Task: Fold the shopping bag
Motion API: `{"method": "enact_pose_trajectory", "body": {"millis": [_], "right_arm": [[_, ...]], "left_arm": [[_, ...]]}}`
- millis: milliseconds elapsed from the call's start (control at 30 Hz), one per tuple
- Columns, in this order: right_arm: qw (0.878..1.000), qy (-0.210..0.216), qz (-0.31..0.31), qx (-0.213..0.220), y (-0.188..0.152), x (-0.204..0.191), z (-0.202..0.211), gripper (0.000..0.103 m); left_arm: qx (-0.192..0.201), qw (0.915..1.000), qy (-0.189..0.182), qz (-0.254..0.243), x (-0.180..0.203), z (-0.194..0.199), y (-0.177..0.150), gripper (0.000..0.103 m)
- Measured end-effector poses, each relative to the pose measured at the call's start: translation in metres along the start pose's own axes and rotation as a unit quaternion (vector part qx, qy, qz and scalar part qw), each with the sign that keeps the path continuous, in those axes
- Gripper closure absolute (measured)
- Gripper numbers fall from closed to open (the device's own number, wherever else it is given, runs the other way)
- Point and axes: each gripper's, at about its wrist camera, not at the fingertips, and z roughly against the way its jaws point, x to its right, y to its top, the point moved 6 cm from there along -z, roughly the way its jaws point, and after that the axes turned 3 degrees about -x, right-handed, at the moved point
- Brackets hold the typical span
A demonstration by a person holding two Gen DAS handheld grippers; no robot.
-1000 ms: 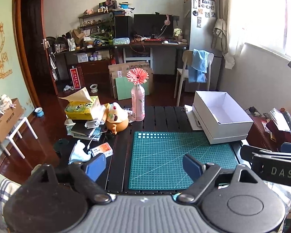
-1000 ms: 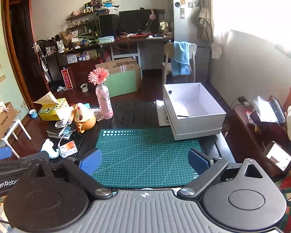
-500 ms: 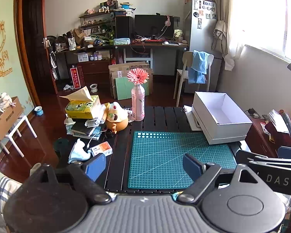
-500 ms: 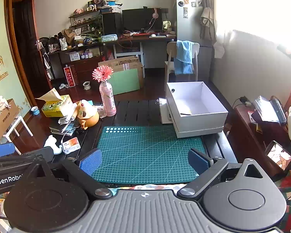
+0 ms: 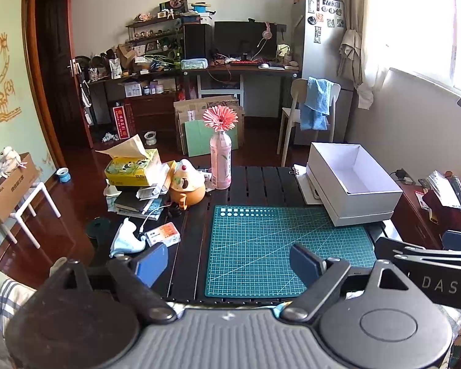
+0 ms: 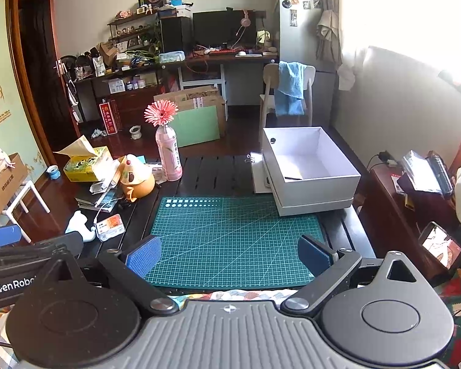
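No whole shopping bag shows in either view. A strip of patterned cloth (image 6: pixel 246 294) peeks out below the table's near edge, under my right gripper; I cannot tell whether it is the bag. My left gripper (image 5: pixel 227 264) is open over the near left part of the green cutting mat (image 5: pixel 285 246), with nothing between its blue pads. My right gripper (image 6: pixel 230 255) is open too, over the mat's (image 6: pixel 230 233) near edge, and holds nothing. The right gripper's finger (image 5: pixel 424 255) reaches into the left wrist view at the right edge.
An open white box (image 5: pixel 353 181) stands at the mat's far right corner. A pink bottle with a flower (image 5: pixel 220 166), an orange toy (image 5: pixel 187 184), a tissue box (image 5: pixel 132 169), a small carton (image 5: pixel 164 234) and a face mask (image 5: pixel 127 240) crowd the table's left side.
Both views have shifted only slightly. The patterned cloth strip has come into sight under the right gripper. Both grippers stay open.
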Motion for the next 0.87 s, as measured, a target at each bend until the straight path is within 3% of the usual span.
{"method": "enact_pose_trajectory", "body": {"millis": [867], "right_arm": [[1.000,0.001,-0.003,-0.007,-0.0022,0.0017,-0.0028,0.007]], "left_arm": [[-0.004,1.0000,0.004,-0.002,0.0005,-0.0027,-0.0013,0.017]]}}
